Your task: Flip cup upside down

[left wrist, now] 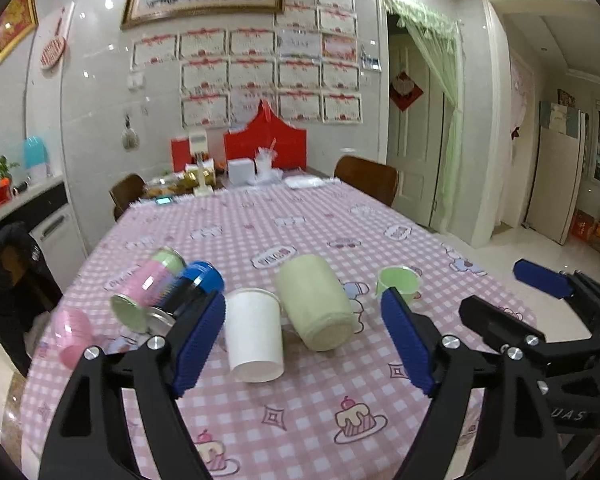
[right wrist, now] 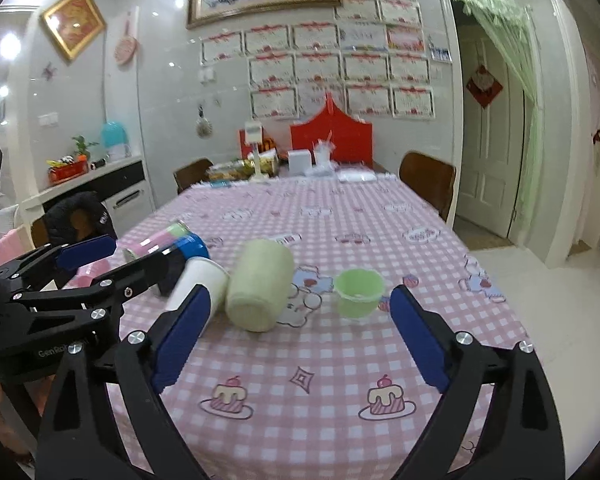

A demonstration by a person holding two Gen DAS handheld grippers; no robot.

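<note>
While both grippers hover spread apart, left gripper (left wrist: 304,344), right gripper (right wrist: 300,334), small green plastic cup (right wrist: 358,292) upright and empty on the pink checked surface (right wrist: 340,220), white paper cup (left wrist: 254,334) upright, pale green cylindrical container (left wrist: 316,300) tipped over between them.

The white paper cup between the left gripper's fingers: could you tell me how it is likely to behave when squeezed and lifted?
The white cup looks like thin paper with an open mouth, so it is probably light and may dent under a firm squeeze. It stands upright, narrow base down, so a sideways nudge could tip it. The pale green cup stands close beside it and might get bumped.
</note>
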